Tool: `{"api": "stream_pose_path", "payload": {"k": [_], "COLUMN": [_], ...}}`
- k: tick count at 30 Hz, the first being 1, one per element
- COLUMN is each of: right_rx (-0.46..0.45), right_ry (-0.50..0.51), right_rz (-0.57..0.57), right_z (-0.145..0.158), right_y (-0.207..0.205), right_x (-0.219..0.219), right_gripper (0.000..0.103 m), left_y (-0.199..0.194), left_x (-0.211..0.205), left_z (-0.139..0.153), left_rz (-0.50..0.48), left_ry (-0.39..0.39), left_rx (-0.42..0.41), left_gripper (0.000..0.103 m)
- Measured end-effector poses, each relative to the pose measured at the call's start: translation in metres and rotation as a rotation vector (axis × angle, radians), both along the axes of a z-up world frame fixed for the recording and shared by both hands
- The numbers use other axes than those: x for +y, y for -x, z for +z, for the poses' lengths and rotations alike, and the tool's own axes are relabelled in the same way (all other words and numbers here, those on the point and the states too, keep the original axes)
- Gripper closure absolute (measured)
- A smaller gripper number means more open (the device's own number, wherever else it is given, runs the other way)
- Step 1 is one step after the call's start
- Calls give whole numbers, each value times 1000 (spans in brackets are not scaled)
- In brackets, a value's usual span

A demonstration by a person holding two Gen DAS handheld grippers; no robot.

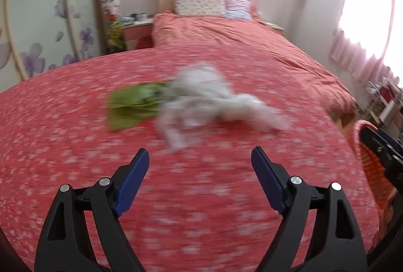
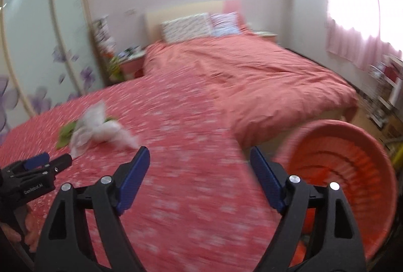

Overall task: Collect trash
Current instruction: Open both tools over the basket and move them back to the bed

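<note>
On the red bedspread [image 1: 75, 146], crumpled white tissue [image 1: 209, 100] overlaps a green wrapper [image 1: 131, 105].

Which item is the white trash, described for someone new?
On the red flower-print bedspread, near the foot of the bed, lies a crumpled white tissue wad. It overlaps a flat green wrapper; the wad is pale, fluffy and bunched.

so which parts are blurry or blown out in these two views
Left wrist view: the white tissue wad and green wrapper are motion-smeared, the left hand-held gripper is sharp, and the window is overexposed. Right wrist view: the bedspread and pink basket are streaked and the corners are fisheye-darkened.
</note>
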State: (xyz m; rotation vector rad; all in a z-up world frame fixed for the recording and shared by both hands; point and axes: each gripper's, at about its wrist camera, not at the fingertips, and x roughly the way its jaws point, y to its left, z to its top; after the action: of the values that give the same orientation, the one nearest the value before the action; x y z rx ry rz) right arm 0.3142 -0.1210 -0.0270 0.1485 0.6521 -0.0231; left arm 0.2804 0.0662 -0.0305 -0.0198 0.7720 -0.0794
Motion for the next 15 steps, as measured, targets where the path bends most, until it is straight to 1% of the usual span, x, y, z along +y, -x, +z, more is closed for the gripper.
{"api": "stream_pose_path", "payload": {"k": [4,8,10,13,15], "right_rx": [25,46,62,86,118], "right_ry": [19,53,65,74,73], "right_rz": [92,173,204,222,231], "right_z": [-6,-10,-12,-15,-19], "right_y": [-34,-71,-86,-104,-114], "right_x": [54,102,120,134,140], "right_gripper": [24,24,24,24,24], "left_y": [-1,-1,1,0,2], "left_x": [44,79,94,104,109], "left_z": [-1,-3,-3,-5,-5], "left_rz": [104,196,224,233,237], "left_ry": [12,2,5,-15,-19], "left_rx": [-9,-16,-16,-1,-7], "left_gripper": [20,20,20,17,14]}}
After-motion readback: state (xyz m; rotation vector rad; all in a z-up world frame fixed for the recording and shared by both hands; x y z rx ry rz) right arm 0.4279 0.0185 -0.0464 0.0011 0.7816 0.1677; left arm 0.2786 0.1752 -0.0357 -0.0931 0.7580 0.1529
